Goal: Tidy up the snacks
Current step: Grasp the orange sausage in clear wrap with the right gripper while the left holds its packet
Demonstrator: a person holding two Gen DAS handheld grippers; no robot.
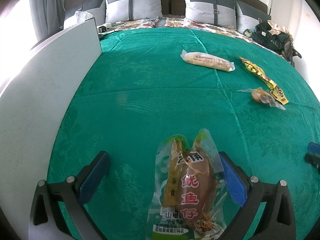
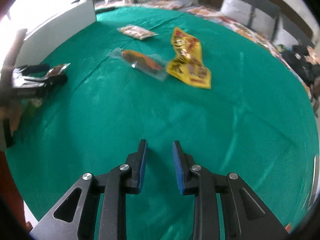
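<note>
Now, white board: point(image 1: 50, 100) it stands upright along the far-left edge of the green cloth point(image 1: 140, 90).
My left claw: point(image 1: 164, 178) spread wide over the near part of the cloth; the squid snack pack point(image 1: 186, 186) lies between my fingers, toward the right pad, but I cannot tell if they touch.
Pale long pack: point(image 1: 208, 61) far, right of centre, lying flat on the cloth.
Clear sausage pack: point(image 1: 262, 97) farther right, its end touching the yellow packet point(image 1: 264, 78) that runs back from it.
My right claw: point(image 2: 160, 160) partly open with nothing between the blue pads, near edge of the cloth, well apart from the snacks.
Bed pillows: point(image 1: 134, 4) in a row against the headboard, far behind.
</note>
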